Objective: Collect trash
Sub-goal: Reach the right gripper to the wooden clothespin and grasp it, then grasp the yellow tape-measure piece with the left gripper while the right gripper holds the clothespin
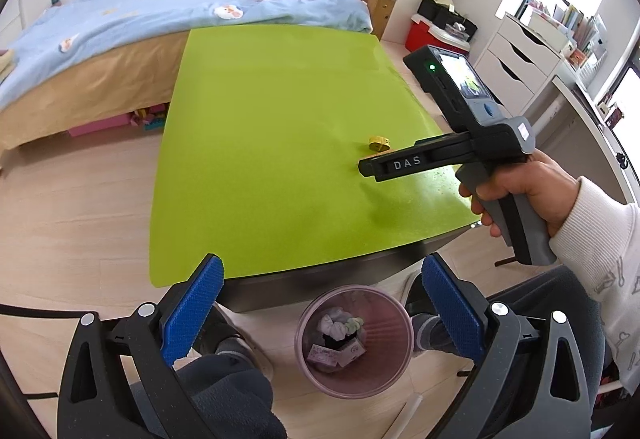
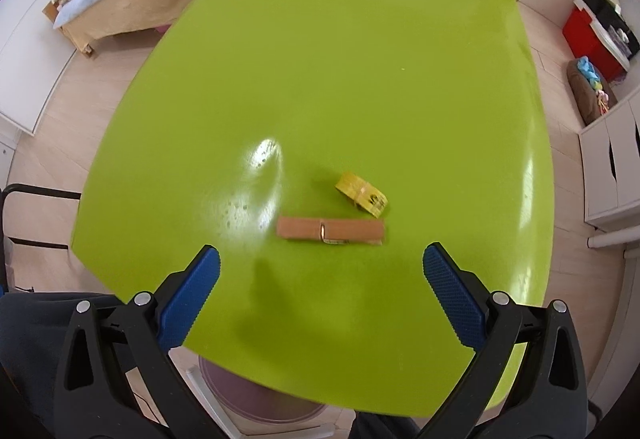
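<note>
Both hand-held grippers gape empty over the lime-green table.
Only the right hand-held gripper sees the brown wooden clothespin; the left hand-held gripper sees the purple plastic bin.

The right gripper reads "DAS"; the yellow wrapper's print seems illegible.

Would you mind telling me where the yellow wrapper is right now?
In the right wrist view, the yellow wrapper lies on the green table, right of centre, just beyond the brown clip-like piece and ahead of the open right gripper.
</note>
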{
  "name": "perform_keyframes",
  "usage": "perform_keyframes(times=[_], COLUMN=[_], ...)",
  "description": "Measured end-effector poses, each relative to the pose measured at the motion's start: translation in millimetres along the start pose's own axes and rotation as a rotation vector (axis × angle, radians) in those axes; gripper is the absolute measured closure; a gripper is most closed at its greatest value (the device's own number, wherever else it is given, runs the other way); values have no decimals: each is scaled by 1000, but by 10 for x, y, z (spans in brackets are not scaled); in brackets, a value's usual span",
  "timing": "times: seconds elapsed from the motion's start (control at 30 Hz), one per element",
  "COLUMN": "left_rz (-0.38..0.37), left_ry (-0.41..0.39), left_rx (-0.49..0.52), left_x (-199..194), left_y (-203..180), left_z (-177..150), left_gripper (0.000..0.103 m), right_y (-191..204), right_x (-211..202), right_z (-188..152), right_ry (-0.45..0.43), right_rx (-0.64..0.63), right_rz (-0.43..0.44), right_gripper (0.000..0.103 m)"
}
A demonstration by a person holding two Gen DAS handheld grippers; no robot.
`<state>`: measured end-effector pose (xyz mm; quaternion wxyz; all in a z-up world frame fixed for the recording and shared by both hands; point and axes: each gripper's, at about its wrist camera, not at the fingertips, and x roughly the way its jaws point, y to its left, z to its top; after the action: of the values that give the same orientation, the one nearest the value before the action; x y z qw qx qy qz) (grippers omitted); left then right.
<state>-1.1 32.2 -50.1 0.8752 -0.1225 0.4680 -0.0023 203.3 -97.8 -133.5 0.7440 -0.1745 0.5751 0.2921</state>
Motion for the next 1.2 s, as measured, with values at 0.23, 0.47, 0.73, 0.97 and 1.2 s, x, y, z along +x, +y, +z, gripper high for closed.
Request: perform_keyframes(times=[0.23, 0.47, 0.73, 0.97, 1.2], left_rz=[-1, -12, -29, -38, -47], left_ry=[16, 19, 18, 25, 67], left_rx=[-21, -22, 12, 58, 136], left_x=[59, 94, 194, 373, 737], left_y=[59, 56, -47, -198, -425], left_z=[-10, 21, 198, 501, 857], left_gripper=[8, 8, 8, 8, 8], right_y=[-6, -53, -238, -460, -576], right_x=[110, 57, -247, -495, -664], right_z=[58, 44, -166, -468, -729], right_ry=[32, 16, -43, -85, -114], right_rx=[-17, -18, 29, 87, 114], right_rz=[-25, -24, -5, -4, -7], right_gripper=[40, 43, 43, 43, 43])
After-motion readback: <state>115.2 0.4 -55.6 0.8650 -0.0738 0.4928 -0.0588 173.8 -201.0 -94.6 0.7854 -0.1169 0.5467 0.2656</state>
